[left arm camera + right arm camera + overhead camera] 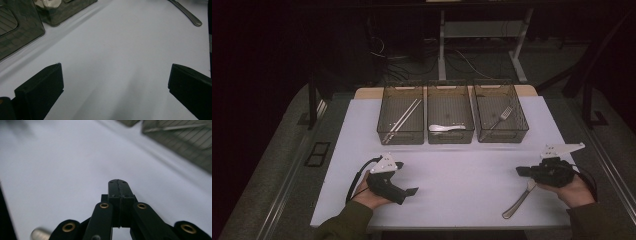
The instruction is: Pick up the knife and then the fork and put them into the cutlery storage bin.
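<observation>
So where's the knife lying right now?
In the high view the knife lies on the white table near its front right corner, partly under the right gripper, well short of the three bins.

Knife [518, 201] beneath right gripper [523, 171]

No readable text, label, brand, number or sign on bins, cutlery, table or grippers.

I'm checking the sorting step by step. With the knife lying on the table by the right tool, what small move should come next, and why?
Probably open the right tool: its jaws are shut with nothing between them, and the knife lies loose on the table just beneath that hand. Spoon, fork and chopsticks each sit in their own bin, so the knife is the one piece left out.
</observation>
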Available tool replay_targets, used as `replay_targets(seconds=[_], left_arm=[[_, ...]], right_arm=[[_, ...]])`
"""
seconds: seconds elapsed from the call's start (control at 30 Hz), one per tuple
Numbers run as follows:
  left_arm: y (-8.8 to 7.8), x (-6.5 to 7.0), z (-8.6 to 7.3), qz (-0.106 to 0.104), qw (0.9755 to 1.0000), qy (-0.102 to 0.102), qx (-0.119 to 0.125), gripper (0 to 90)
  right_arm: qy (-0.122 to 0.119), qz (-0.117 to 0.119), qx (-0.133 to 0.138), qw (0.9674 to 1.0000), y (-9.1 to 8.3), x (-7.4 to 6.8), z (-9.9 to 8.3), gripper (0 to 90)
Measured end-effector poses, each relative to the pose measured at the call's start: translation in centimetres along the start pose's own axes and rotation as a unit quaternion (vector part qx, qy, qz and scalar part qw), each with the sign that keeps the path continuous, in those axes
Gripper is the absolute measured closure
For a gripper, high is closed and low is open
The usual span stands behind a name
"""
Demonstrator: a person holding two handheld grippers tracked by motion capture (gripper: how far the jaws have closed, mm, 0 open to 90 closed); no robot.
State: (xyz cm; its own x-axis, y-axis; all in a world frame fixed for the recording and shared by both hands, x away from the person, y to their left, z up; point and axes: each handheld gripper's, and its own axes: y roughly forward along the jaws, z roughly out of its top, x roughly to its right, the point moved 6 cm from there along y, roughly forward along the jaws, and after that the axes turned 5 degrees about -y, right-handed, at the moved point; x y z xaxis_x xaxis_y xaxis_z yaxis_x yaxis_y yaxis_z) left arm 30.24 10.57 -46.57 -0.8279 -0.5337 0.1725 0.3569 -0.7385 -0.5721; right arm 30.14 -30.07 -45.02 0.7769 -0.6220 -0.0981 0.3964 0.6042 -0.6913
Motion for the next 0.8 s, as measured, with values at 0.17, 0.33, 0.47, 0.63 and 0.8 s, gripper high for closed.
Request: replay_targets(seconds=[0.17, 0.33, 0.47, 0.63, 0.8], left_arm=[[0.0, 0.1, 0.0, 0.0, 1.0, 0.001, -0.001, 0.0], [0.0, 0.0, 0.0, 0.002, 1.0, 0.001, -0.002, 0.0], [0.0, 0.0, 0.0, 0.002, 1.0, 0.001, -0.002, 0.0], [0.0, 0.0, 0.0, 0.002, 1.0, 0.0, -0.003, 0.0], [0.0, 0.0, 0.0, 0.003, 1.0, 0.0, -0.002, 0.0]], right_arm=[[-0.014, 0.023, -0.013, 0.9996, -0.1, -2.2, -1.9, 89.8], [-0.023, 0.041, -0.023, 0.9986, -0.3, -3.7, -3.6, 89.8], [-0.033, 0.055, -0.034, 0.9974, -0.4, -4.7, -4.7, 89.8], [-0.041, 0.061, -0.048, 0.9961, -0.2, -5.3, -5.7, 89.9], [-0.052, 0.067, -0.058, 0.9947, 0.5, -5.8, -5.8, 89.9]])
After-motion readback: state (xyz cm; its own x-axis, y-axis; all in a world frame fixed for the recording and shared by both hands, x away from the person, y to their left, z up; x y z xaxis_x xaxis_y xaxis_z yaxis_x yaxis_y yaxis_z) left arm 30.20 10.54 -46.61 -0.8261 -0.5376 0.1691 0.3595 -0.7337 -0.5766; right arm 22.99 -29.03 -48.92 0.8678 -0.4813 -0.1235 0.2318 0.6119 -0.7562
